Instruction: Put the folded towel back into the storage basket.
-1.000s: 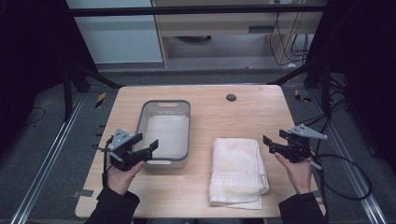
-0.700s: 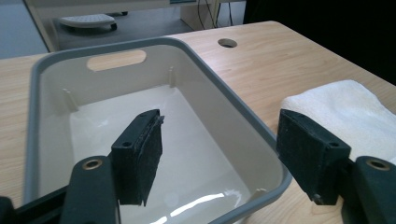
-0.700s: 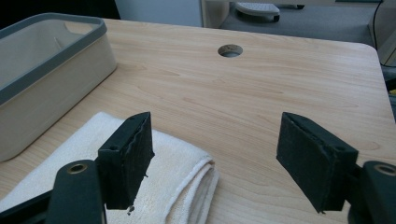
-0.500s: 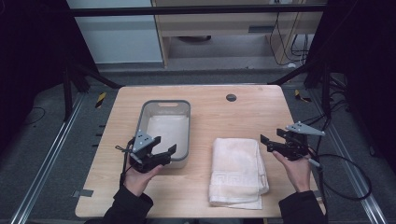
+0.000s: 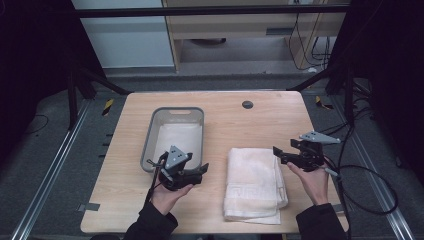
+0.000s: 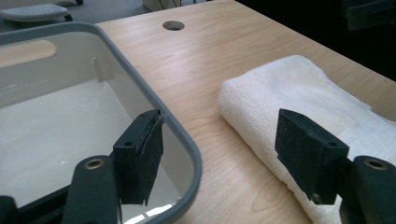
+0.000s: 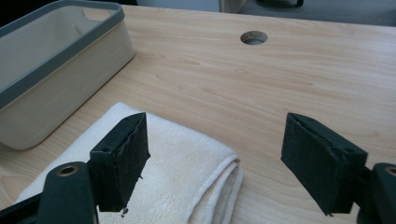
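We look down on a pale wooden worktop [image 5: 230, 125] with a small round hole [image 5: 247, 104] near its far edge. The near corners of the worktop are partly covered by our sleeves.

A grey-rimmed tub [image 5: 175, 137] sits left of the middle, its long sides running from the far edge toward the near edge. Its inside is pale; whether anything lies flat on its floor is hard for us to tell. Its near end is hidden behind the left hand-held gripper [image 5: 192, 175] in the high view.

A folded white towel [image 5: 255, 185] lies right of the middle, reaching to the near edge, apart from the tub. Its layered folded edge shows in the right gripper view.

The left hand-held gripper hangs over the near right corner of the tub, jaws apart and holding nothing; in its own view one jaw stands over the tub rim [image 6: 187, 149] and the other over the towel's edge.

The right hand-held gripper [image 5: 287, 154] is beside the towel's far right corner, jaws wide apart and empty. Its cable [image 5: 370, 190] trails off the right edge.
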A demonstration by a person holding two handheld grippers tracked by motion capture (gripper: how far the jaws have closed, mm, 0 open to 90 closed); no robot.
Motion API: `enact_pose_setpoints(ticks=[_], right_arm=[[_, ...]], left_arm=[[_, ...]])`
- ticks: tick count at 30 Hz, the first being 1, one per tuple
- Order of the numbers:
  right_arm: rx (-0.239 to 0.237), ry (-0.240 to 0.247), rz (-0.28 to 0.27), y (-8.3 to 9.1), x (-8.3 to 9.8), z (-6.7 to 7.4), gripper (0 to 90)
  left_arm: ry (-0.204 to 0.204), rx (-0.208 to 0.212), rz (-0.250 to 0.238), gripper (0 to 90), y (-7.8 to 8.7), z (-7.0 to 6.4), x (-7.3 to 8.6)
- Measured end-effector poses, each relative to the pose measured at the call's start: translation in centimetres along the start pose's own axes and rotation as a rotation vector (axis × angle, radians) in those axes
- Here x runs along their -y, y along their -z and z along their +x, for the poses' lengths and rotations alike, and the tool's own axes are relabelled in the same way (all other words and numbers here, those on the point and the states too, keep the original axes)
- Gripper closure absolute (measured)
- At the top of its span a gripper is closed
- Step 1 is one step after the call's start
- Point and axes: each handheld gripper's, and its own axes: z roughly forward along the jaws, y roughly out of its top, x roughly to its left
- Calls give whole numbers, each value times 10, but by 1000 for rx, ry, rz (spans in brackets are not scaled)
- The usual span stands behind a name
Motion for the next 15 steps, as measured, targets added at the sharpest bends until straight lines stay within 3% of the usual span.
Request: enact_pose_setpoints(ticks=[15], right_arm=[[-6, 35, 58, -10, 9, 8, 229]], left_arm=[[-28, 78, 58, 324, -25, -32, 10]])
